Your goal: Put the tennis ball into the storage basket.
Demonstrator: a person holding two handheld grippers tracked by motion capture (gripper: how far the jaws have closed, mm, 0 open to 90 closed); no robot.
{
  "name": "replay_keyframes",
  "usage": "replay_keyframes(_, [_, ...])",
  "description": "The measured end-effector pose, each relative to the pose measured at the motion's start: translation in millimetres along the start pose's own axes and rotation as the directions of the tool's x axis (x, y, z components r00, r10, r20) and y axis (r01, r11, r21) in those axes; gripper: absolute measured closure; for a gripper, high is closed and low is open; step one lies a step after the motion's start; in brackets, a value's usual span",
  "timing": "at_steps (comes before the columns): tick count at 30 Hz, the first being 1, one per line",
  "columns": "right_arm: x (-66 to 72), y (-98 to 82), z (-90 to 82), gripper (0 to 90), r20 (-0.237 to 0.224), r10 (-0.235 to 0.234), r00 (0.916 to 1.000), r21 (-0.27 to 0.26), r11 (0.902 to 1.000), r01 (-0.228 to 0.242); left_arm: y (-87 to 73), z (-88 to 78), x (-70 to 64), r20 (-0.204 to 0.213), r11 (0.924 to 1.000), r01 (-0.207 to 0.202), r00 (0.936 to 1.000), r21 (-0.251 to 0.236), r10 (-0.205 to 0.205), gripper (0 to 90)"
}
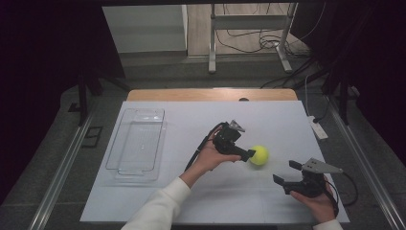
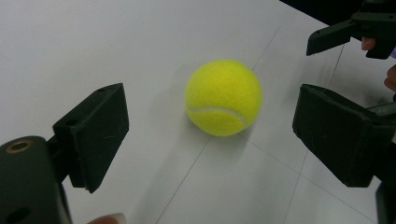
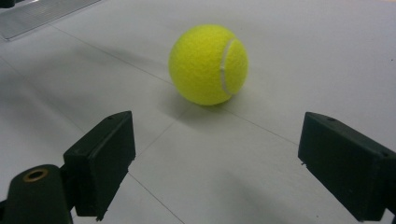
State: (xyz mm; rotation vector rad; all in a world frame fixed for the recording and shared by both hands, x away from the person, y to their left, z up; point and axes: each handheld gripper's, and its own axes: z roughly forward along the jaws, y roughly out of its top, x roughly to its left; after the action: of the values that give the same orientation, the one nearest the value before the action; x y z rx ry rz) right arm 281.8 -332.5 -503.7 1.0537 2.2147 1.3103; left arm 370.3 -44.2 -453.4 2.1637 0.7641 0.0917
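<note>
I have a white sheet (image 1: 191, 201) covering most of the table, with faint seam lines crossing it; at the far edge a strip of bare wooden tabletop (image 1: 210, 94) shows beyond the sheet. The yellow tennis ball (image 1: 259, 155) sits on the sheet right of centre, resting on the surface and touching nothing that I can see.

My left gripper (image 1: 251, 156) reaches in from the middle, held in a hand with a white sleeve (image 1: 158, 208), and its jaws stand wide apart. In the left gripper view the ball (image 2: 223, 97) lies ahead of and between the two jaws, not touching either. My right gripper (image 1: 287, 173) hovers near the sheet's near right corner, jaws also spread wide and holding nothing; in the right gripper view the ball (image 3: 208, 64) sits farther off, beyond the jaw tips, its white seam turned to the right.

On the left part of the sheet lies a clear plastic tray (image 1: 118, 163), long side running away from me, well apart from the ball.

Around the table the room is dim. Grey floor (image 1: 158, 72) runs past the far edge, where a metal stand (image 1: 211, 48) has loose cables (image 1: 249, 45) trailing about its feet. A white power strip (image 1: 319, 129) lies just off the table's right side, and metal rails (image 1: 62, 172) flank the table on both sides.
</note>
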Motion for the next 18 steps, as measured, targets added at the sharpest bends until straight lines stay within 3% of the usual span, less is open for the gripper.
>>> replay_keyframes(18, [-0.2, -0.2, 0.2, 11.7, -0.002, 0.001, 1.0, 0.001, 1.0, -0.001, 3.2, 13.7, 0.3, 0.013, 0.9996, -0.006, 0.9999, 0.026, 0.005, 11.7])
